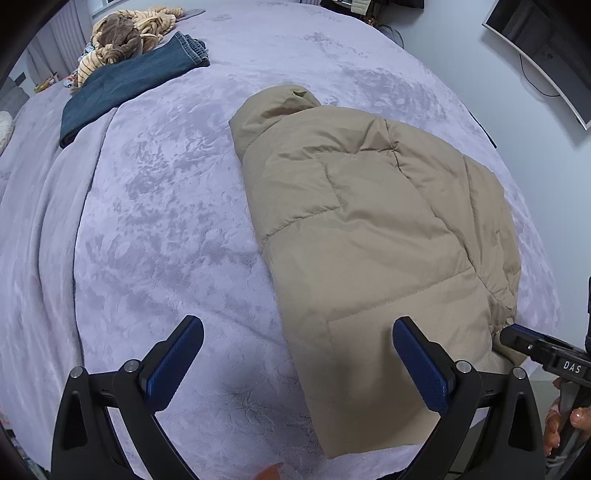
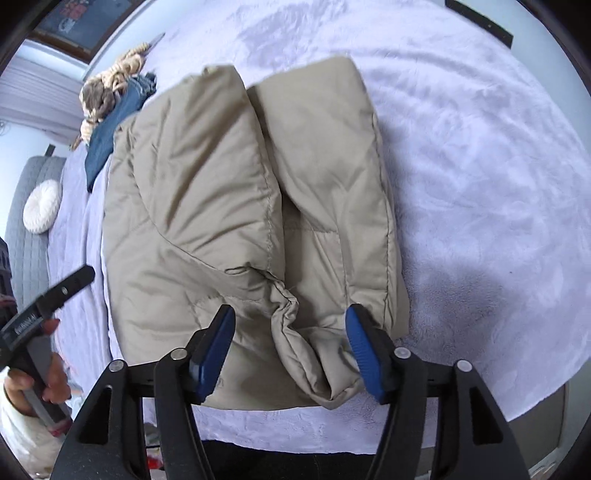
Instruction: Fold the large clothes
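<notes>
A beige puffer jacket [image 1: 373,229] lies on the lilac bed cover [image 1: 166,206], its sides and sleeves folded over its middle. In the right wrist view the jacket [image 2: 229,206] fills the centre, with a crumpled sleeve cuff [image 2: 310,350] at the near edge. My left gripper [image 1: 297,354] is open and empty, its jaws wide apart over the jacket's near left hem. My right gripper [image 2: 290,343] is open, its jaws standing either side of the cuff without closing on it. The right gripper also shows at the jacket's right edge in the left wrist view [image 1: 513,334].
Folded blue jeans [image 1: 125,88] and a striped brown plush throw [image 1: 129,33] lie at the far left of the bed. A round white cushion [image 2: 41,206] rests on a grey headboard. A monitor [image 1: 543,48] hangs on the right wall.
</notes>
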A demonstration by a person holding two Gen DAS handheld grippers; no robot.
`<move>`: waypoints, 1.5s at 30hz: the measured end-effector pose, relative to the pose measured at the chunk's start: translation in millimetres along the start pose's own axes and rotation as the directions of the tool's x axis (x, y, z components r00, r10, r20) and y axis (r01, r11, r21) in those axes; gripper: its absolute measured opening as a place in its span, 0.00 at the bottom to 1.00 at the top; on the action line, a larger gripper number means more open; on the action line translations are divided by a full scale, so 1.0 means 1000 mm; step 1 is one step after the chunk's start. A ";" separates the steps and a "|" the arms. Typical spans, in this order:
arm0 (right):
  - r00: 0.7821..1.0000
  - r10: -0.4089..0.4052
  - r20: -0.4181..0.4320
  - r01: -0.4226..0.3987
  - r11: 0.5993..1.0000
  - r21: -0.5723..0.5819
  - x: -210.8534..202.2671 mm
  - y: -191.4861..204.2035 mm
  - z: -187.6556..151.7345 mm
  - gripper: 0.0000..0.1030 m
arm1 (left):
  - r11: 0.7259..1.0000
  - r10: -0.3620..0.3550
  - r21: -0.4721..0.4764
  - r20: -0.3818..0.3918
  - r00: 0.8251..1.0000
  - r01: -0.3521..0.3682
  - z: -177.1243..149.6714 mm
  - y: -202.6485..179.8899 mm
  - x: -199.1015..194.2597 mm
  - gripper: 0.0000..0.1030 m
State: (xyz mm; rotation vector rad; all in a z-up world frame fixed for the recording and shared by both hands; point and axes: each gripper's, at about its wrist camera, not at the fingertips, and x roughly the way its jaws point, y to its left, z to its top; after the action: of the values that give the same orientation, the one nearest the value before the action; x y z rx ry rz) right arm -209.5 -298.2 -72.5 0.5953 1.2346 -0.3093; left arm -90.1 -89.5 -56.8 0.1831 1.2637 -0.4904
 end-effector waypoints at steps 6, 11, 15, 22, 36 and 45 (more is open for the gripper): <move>0.999 0.013 0.037 -0.015 0.998 0.063 -0.005 0.015 -0.018 0.67 | 1.000 -0.010 -0.013 -0.012 1.000 0.010 -0.012 0.020 -0.004 0.99; 1.000 0.007 0.026 -0.008 0.998 0.061 -0.011 0.010 -0.013 0.67 | 1.000 0.003 -0.005 -0.028 1.000 -0.004 -0.013 0.027 0.006 0.99; 0.999 0.021 0.035 -0.022 0.999 0.036 -0.013 0.005 0.007 0.73 | 0.998 -0.043 -0.052 -0.042 0.998 0.040 -0.008 0.027 0.016 1.00; 0.995 0.096 0.007 -0.096 0.995 -0.007 -0.010 0.002 0.054 0.77 | 0.978 -0.108 -0.181 -0.043 0.993 0.098 0.014 0.031 0.036 0.99; 0.997 0.067 -0.033 -0.069 0.993 -0.090 0.051 0.020 0.145 0.21 | 0.959 -0.131 -0.258 -0.044 0.990 0.115 0.037 0.008 0.058 1.00; 0.978 0.194 -0.081 -0.202 0.974 -0.106 0.030 -0.013 0.145 0.31 | 0.970 -0.099 -0.228 -0.061 0.993 0.082 0.039 -0.001 0.057 1.00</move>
State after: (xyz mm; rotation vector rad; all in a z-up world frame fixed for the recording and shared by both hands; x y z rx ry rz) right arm -92.8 -389.7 -74.1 0.6293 1.2399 -0.0500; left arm -44.3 -120.0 -98.3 -0.0492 1.3922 -0.4173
